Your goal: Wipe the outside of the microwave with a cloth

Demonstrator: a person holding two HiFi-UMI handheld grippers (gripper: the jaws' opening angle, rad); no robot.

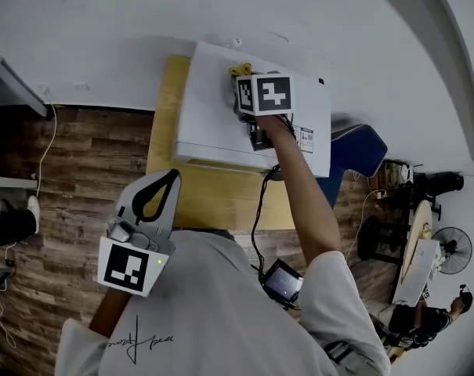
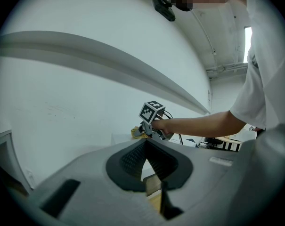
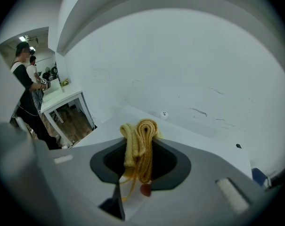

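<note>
**A:** Where is the cloth?

**B:** The cloth (image 3: 140, 144) is yellow and nubby, folded into soft loops. Your right gripper (image 3: 140, 160) has it clamped between its jaws, and a loose thread hangs below. You hold it over the far edge of the microwave (image 1: 213, 112), close to the wall (image 1: 103, 37). I can't tell whether it presses on the panel.

**A:** And the microwave itself?

**B:** It is a white box with a smooth, flat top. It sits on a pale wooden table (image 1: 213, 202) that is pushed against the plain white wall. Dark plank floor (image 1: 80, 155) lies to either side of the table.

**A:** What about my other hand?

**B:** Your left gripper (image 1: 172, 177) is low by your chest, well apart from the microwave. Its black ribbed pads (image 2: 133, 157) meet at the tips, and there is nothing between them.
</note>
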